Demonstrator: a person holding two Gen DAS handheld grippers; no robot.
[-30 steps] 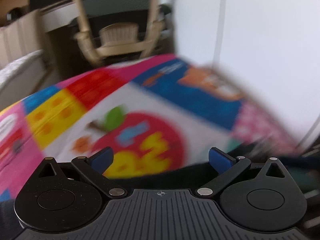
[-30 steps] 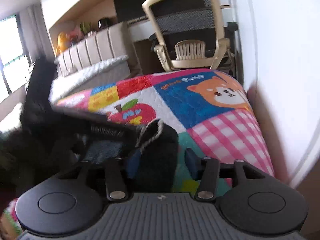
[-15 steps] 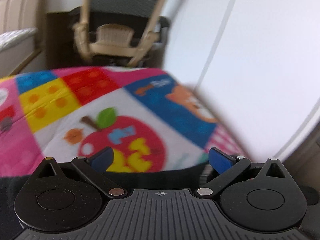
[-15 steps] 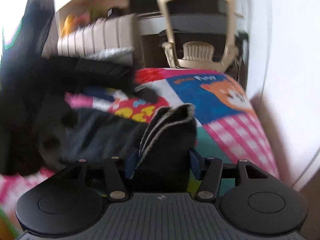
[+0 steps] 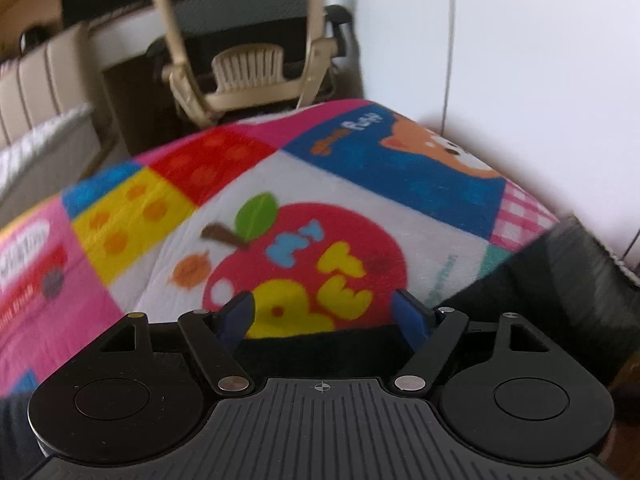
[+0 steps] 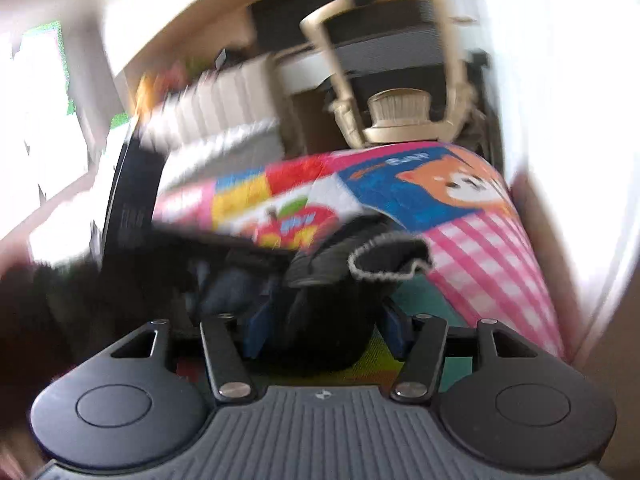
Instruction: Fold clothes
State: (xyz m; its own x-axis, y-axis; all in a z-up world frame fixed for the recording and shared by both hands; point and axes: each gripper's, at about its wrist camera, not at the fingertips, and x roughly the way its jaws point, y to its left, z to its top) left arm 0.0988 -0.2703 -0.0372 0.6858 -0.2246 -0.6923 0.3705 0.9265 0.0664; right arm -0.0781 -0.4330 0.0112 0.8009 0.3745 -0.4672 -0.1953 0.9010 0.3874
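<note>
A dark garment with a pale stitched edge is bunched between my right gripper's blue pads, which are closed on it above a colourful patchwork blanket. The garment trails off to the left, blurred. In the left wrist view my left gripper is open and empty over the blanket's red apple patch. The dark garment lies on the blanket at the right and passes under the left gripper's body.
A beige mesh office chair stands beyond the blanket's far edge, in front of a desk. A white wall runs along the right side of the blanket. A cushioned beige bench stands at the far left.
My right gripper has lifted and swung with the dark garment, and its view is now blurred. My left gripper has stayed open and shifted over the apple patch.
</note>
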